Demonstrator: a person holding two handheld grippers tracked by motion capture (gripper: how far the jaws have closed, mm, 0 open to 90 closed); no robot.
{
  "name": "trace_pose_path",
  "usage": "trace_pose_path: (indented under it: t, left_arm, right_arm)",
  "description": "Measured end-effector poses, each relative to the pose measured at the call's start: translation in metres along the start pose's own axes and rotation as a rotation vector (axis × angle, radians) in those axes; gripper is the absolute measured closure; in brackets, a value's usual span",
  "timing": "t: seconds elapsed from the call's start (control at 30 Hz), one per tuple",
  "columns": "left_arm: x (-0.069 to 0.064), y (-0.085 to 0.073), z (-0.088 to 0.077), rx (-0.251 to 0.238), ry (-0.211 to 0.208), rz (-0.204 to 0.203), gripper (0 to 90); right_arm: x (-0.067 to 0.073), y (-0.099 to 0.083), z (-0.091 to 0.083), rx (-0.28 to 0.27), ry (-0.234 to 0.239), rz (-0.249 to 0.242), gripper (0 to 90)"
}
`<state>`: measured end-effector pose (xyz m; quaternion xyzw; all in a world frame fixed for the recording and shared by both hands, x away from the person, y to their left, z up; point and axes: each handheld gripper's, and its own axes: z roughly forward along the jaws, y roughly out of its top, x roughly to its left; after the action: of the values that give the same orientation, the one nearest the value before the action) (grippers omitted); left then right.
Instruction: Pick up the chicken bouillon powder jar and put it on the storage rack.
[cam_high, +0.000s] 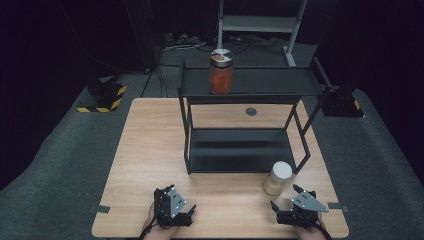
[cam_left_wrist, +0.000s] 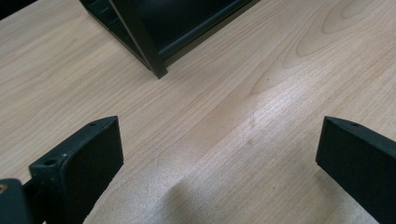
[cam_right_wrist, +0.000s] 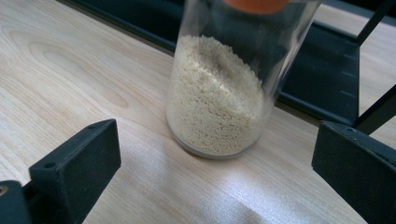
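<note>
A glass jar of pale grains with a white lid stands upright on the table, just in front of the black shelf rack's right front leg. In the right gripper view the jar of grains stands a little ahead of the open jaws, not touched. My right gripper is open near the table's front edge, just behind and right of that jar. A jar of red filling stands on the rack's top shelf. My left gripper is open at the front left, over bare wood, nothing between its jaws.
The wooden table carries the two-level black rack at its far middle. The rack's front left leg is ahead of the left gripper. A round grey grommet sits in the tabletop behind the rack. Dark floor surrounds the table.
</note>
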<state>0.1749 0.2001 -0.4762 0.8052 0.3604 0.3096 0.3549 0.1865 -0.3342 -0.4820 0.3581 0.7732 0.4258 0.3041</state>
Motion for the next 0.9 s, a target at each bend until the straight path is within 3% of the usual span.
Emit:
trace_pose_path:
  t: [0.23, 0.5, 0.77, 0.9]
  left_arm:
    - [0.004, -0.002, -0.001, -0.011, -0.009, -0.021, 0.9]
    - [0.001, -0.004, -0.002, -0.022, -0.005, -0.002, 0.9]
    - [0.003, -0.003, -0.001, -0.016, -0.018, 0.007, 0.9]
    - [0.002, -0.001, -0.001, -0.008, -0.016, 0.014, 0.9]
  right_arm:
    - [-0.004, -0.003, -0.002, -0.018, 0.02, 0.007, 0.2]
    - [0.003, 0.0, -0.001, 0.006, -0.012, -0.023, 0.3]
    - [0.001, -0.002, -0.013, -0.085, -0.026, 0.015, 0.0]
    - [0.004, 0.0, -0.017, -0.094, -0.03, -0.006, 0.0]
